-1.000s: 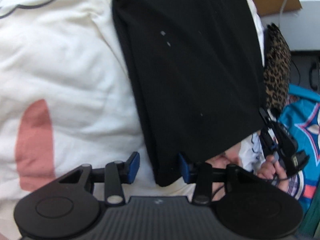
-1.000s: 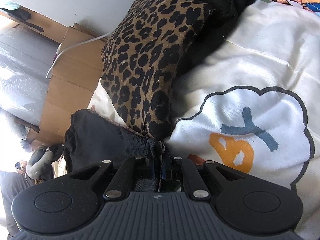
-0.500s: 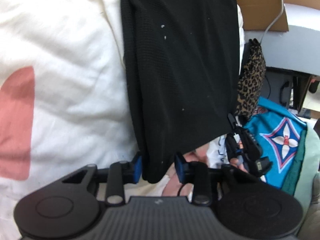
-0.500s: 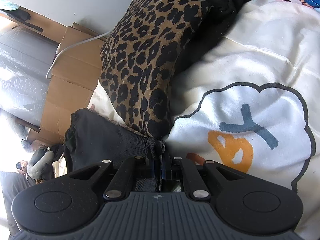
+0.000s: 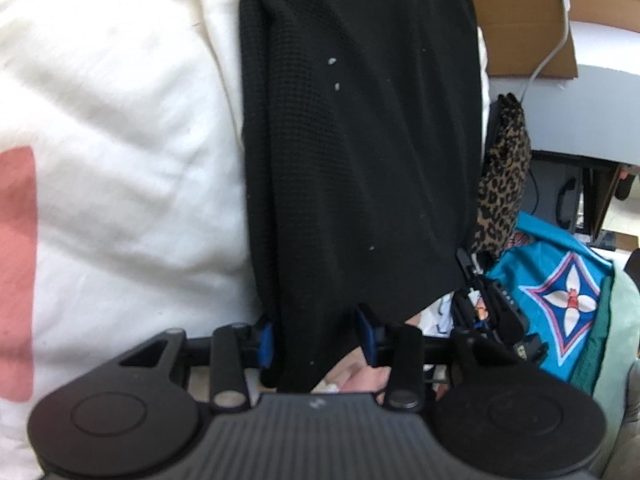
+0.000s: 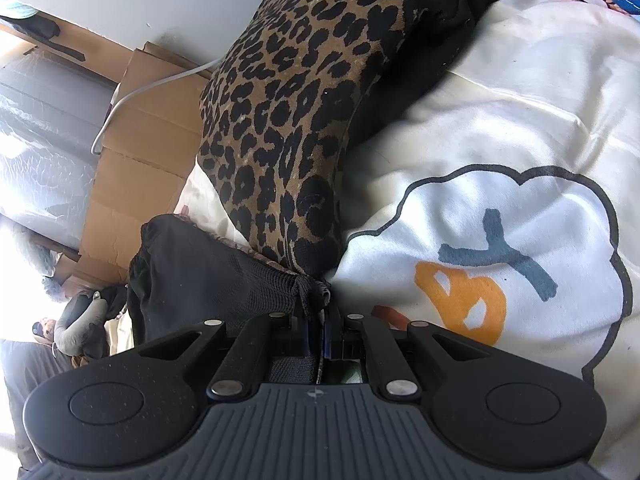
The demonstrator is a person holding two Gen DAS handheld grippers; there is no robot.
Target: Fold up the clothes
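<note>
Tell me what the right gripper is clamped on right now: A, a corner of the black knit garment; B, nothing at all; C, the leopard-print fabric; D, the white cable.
A. In the right wrist view the right gripper has its fingers closed together on a bunched corner of the black knit garment, while the leopard-print fabric lies beyond it, ungripped.

I see a bed covered by a cream quilt [image 5: 120,140] with a pink patch at nine o'clock in my left view and a cloud print with orange and blue letters [image 6: 500,272] at three o'clock in my right view. A black knit garment [image 5: 360,160] lies on it at twelve o'clock in the left view. A leopard-print piece [image 6: 288,128] rests at twelve o'clock in the right, a turquoise cloth [image 5: 560,292] at three in the left.
</note>
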